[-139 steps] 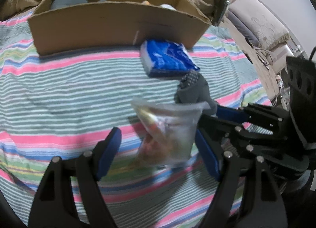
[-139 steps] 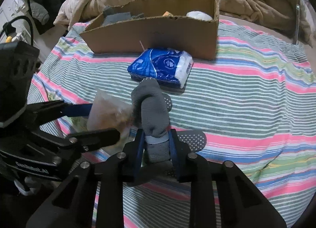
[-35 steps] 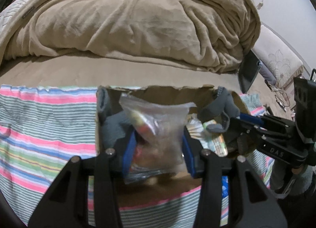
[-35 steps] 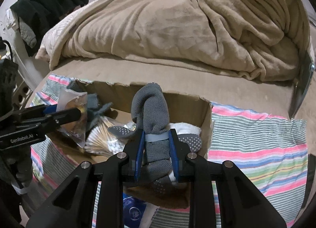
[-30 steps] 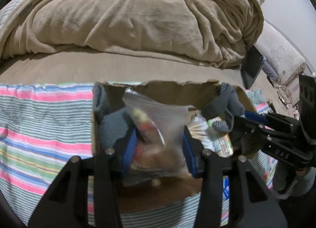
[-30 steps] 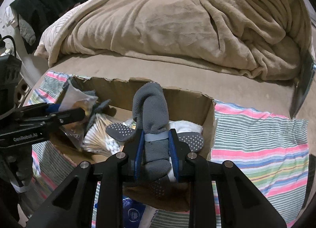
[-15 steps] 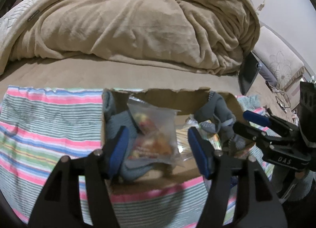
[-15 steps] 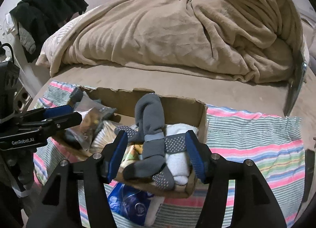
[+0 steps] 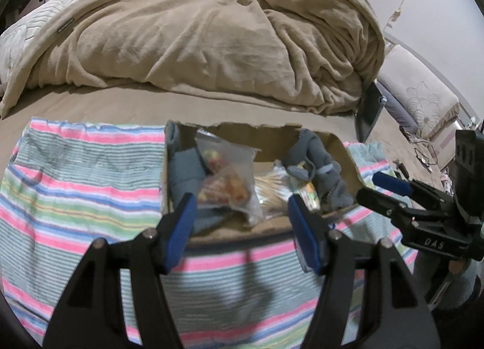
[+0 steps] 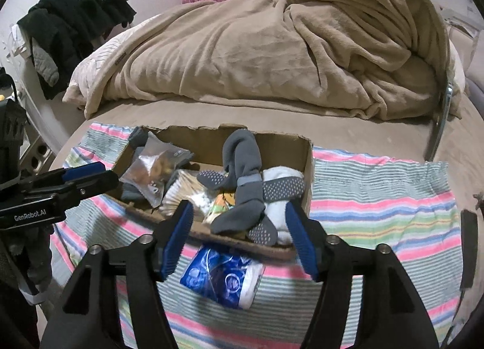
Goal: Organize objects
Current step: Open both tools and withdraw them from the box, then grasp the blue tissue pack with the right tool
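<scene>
Hovering Over a Filled Cardboard Box, Both Tongs Spread Wide

Hanging at the bottom centre of the left wrist view, the left tongs (image 9: 242, 228) are standing wide apart with nothing between the blue pads. The same tongs are showing at the left edge of the right wrist view (image 10: 87, 178), beside the box.

A torn-edged cardboard box (image 9: 242, 229) is sitting in the middle of the frame on a striped cloth (image 9: 75, 182) spread over the bed. Inside it, toward the left, a clear plastic bag (image 9: 227, 182) holding orange and yellow contents is leaning on a grey-blue folded cloth (image 9: 184, 170). Just to its right a bundle of cotton swabs (image 9: 272, 188) is lying.

In the right wrist view, the right tongs (image 10: 239, 234) are likewise gaping wide and holding nothing. A grey sock (image 10: 242, 179) with dotted grip soles is draping over the box's contents at centre, partly upright and touching a white sock (image 10: 281, 197) to its right. The clear bag (image 10: 151, 170) is lying at the box's left end.

Below the box's near wall, in the lower centre, a blue tissue pack (image 10: 224, 279) is lying on the striped cloth, touching or just beside the cardboard.

A rumpled tan blanket (image 10: 272, 46) is filling the upper half of the frame, and dark clothes (image 10: 75, 16) are hanging at the upper left.
</scene>
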Available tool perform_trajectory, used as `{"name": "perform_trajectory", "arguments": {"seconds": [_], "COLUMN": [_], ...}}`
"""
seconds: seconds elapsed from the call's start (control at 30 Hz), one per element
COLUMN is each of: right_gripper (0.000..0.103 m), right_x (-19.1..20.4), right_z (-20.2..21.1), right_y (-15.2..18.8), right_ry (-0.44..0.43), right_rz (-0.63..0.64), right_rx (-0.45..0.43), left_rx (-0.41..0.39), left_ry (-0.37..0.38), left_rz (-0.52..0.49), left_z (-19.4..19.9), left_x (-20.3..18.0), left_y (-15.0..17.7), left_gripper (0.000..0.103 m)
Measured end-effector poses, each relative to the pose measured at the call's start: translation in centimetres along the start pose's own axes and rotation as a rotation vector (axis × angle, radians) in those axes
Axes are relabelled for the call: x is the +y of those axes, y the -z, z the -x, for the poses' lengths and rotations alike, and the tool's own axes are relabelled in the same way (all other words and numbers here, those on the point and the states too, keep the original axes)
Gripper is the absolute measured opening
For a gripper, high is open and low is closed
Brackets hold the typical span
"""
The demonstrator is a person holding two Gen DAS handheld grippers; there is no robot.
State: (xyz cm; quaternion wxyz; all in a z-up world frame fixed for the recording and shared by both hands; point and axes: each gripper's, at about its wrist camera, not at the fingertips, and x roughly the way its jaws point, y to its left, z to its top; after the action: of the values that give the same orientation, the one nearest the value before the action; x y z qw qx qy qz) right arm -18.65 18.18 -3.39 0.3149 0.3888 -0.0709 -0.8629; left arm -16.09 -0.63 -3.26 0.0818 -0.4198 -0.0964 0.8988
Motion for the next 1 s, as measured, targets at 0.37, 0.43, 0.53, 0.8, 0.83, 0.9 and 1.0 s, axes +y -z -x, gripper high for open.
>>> {"name": "perform_trajectory", "arguments": {"seconds": [0.37,0.43,0.53,0.8,0.83,0.9,1.0], "right_gripper": [0.079,0.080,0.080,0.080,0.080,0.080,0.080], "right_x": [0.9,1.0,1.0,1.4,1.5,1.8,2.0], "right_z": [1.0,1.0,0.8,-0.4,-0.5,-1.0,-1.6], "right_y": [1.4,1.7,2.2,3.8,3.9,4.2,4.6], "right_ry": [-0.012,-0.012,-0.012,-0.009,-0.012,-0.012,-0.015], "right_rz": [-0.005,-0.009,-0.013,-0.020,-0.019,-0.015,-0.012], "right_rx": [0.003,0.008,0.019,0.068,0.073,0.089,0.105], "left_rx": [0.013,0.017,0.021,0.044,0.044,0.047,0.054], "left_ry": [0.003,0.003,-0.001,-0.006,-0.006,-0.009,-0.010], "left_rz": [0.022,0.029,0.036,0.068,0.072,0.083,0.105], "left_z": [1.5,1.5,1.6,1.1,1.1,1.0,0.9], "left_x": [0.0,0.2,0.3,1.4,1.5,1.8,2.4], "left_y": [2.5,2.9,3.6,5.2,5.4,5.7,6.3], "left_gripper": [0.065,0.065,0.065,0.065,0.065,0.065,0.076]}}
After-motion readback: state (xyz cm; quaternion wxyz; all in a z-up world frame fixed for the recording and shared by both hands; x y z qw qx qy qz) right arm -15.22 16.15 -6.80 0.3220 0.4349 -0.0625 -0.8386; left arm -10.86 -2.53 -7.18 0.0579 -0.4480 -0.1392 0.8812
